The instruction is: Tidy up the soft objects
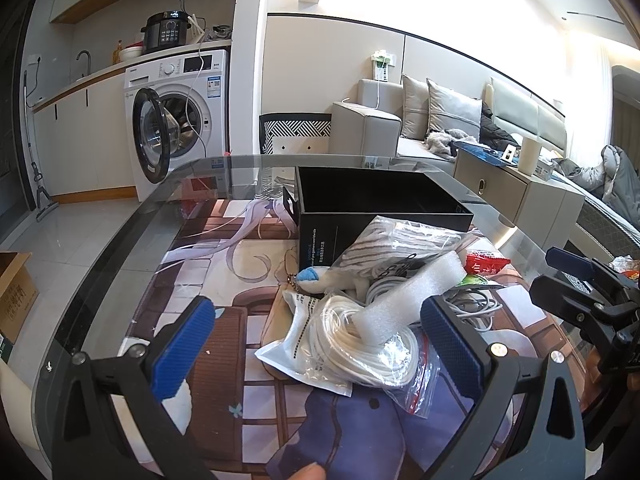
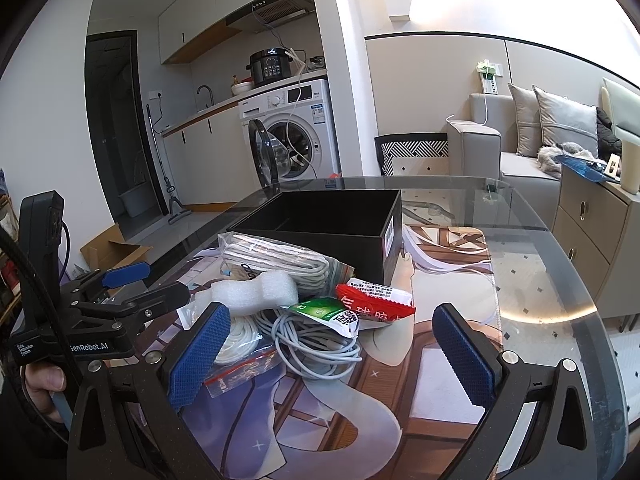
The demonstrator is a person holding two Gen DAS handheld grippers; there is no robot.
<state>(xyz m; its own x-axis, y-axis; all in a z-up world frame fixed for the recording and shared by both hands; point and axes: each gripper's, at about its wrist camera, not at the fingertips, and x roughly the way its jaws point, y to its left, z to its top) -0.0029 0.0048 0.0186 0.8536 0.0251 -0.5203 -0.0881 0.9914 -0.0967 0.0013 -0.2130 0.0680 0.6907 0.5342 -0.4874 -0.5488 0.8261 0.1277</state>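
Task barely begun, by the look of it. The black box sits open at the far side of the glass table and looks empty from both wrist views. Everything to be sorted lies heaped just in front of it on the printed mat:

- foam block on top of a bagged coil of white cable
- loose grey cable, right of the coil
- bag of striped cloth leaning against the box
- small plush toy
- red packet and green packet

Left gripper: spread wide, holding nothing; bagged coil and foam lie between its blue pads, contact not evident.

Right gripper: also wide apart and empty, hovering over the grey cable and packets.

All items left to move, I judge.
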